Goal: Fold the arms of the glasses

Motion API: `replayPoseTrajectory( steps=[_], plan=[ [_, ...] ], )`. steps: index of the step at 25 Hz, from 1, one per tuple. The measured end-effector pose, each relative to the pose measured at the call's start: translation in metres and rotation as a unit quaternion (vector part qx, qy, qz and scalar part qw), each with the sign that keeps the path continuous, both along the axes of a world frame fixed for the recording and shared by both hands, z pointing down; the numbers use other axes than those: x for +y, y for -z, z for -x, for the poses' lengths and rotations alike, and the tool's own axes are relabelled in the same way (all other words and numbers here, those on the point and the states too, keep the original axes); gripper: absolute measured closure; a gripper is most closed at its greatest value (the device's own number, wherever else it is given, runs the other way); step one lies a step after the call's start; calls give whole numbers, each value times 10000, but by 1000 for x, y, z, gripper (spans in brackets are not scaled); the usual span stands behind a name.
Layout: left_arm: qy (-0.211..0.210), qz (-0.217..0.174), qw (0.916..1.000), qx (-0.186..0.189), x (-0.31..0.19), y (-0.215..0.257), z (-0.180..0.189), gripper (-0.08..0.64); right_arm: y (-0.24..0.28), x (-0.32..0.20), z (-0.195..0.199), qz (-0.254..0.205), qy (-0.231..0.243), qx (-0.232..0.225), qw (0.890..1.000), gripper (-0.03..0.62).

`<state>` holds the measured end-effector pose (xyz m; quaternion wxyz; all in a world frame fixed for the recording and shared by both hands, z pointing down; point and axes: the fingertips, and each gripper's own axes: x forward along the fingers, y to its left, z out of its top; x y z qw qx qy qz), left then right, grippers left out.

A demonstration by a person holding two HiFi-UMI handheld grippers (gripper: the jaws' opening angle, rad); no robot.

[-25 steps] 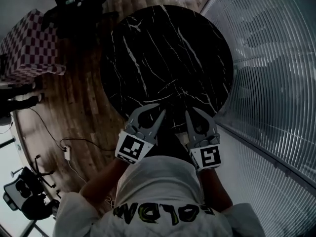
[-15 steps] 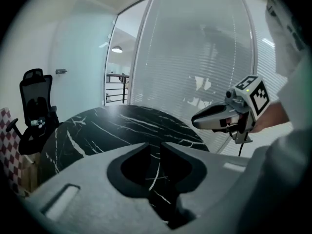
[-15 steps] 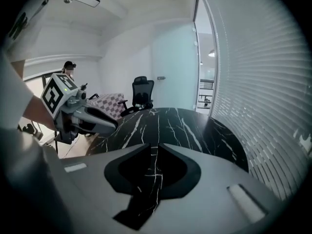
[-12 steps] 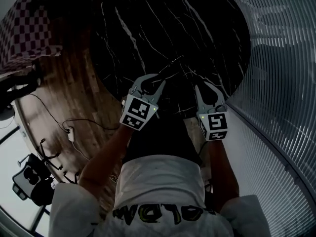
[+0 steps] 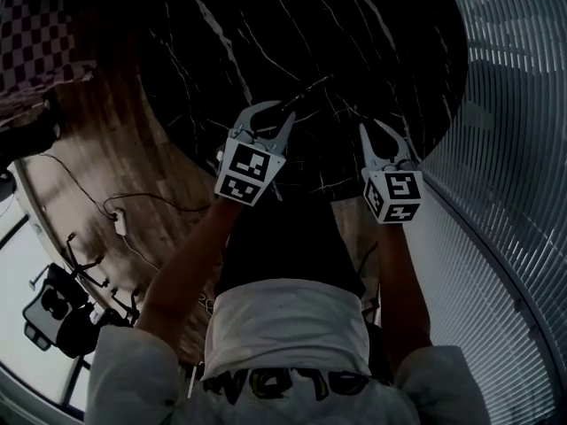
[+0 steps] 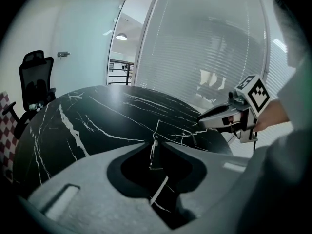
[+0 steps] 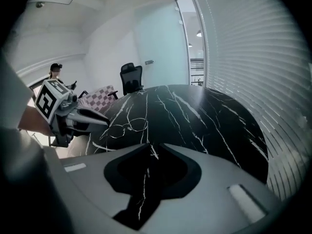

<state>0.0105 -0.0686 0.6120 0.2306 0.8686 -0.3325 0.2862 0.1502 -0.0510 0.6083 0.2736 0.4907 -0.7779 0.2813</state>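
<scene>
Head view: left gripper [image 5: 286, 110] and right gripper [image 5: 370, 125] low over near edge of black marble table [image 5: 354, 34]. Left gripper view: jaws slightly apart, pinching nothing. Right gripper view: jaws slightly spread, empty; wire glasses [image 7: 127, 127] lie on the table just beyond the left gripper's tips.

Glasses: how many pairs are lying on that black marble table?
1. The wire-framed glasses lie on the table near the person's edge, just beyond the tips of the left gripper. Parts of the tabletop are out of sight, so another pair could be hidden.
</scene>
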Motion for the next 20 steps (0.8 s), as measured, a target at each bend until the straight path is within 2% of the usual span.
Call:
replayPoseTrajectory(
  steps=[4, 7, 10, 20],
  plan=[
    [34, -27, 10000, -68, -4, -6, 0, 495, -10, -8, -9, 7, -99, 104, 9999, 538],
    [40, -45, 9999, -91, -5, -9, -1, 518, -20, -14, -17, -8, -167, 414, 9990, 587],
    [13, -6, 10000, -80, -7, -12, -3, 529, -30, -16, -17, 45, -84, 655, 9978, 589],
    [4, -52, 10000, -54, -8, -13, -4, 551, -52, -10, -2, 264, 153, 669, 9973, 589]
  ],
)
